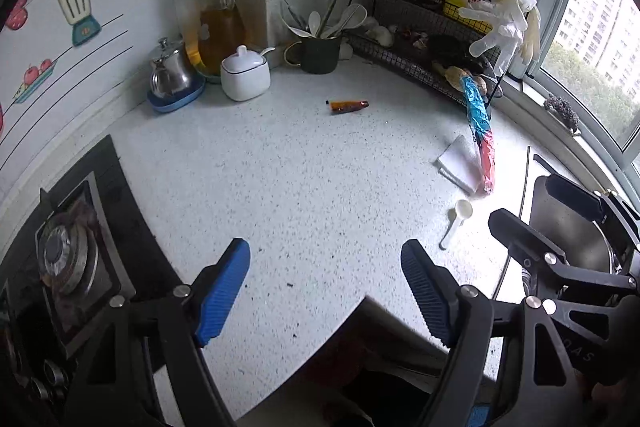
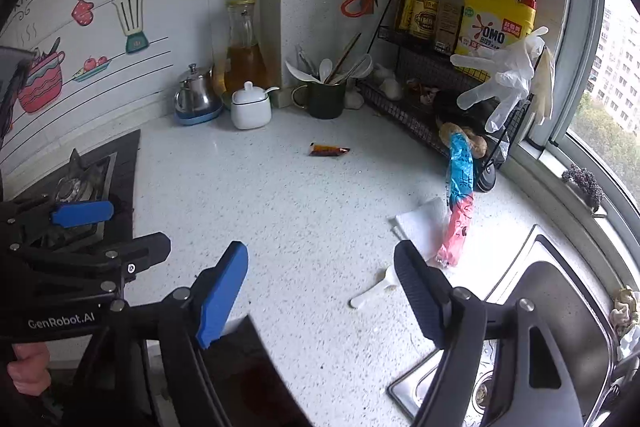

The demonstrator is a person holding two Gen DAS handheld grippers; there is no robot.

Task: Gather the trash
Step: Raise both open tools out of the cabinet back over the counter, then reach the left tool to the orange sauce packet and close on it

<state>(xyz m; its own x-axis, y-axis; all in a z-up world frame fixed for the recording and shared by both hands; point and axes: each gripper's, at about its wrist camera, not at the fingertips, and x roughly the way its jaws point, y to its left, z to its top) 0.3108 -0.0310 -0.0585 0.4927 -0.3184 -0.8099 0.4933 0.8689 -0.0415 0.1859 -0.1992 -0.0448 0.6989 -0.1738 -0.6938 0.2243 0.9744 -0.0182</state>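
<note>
Trash scattered on a speckled tabletop; both hand-held grippers spread and empty.

Yellow OMO jug (image 2: 498,17) stands on the corner rack (image 2: 420,95); "GenRobot.AI" marks the left hand-held gripper (image 1: 326,291). Orange sachet (image 1: 347,105) lies mid-tabletop (image 1: 280,195) amid open room; blue-pink wrapper (image 2: 458,203) leans beside the sink (image 2: 560,291), near the right hand-held gripper (image 2: 320,295). Green mug (image 2: 324,99) holds utensils.

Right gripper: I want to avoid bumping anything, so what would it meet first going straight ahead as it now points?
The right gripper, jaws open, likely meets bare countertop first; farther along lies the small orange sachet. Depth is uncertain.
</note>
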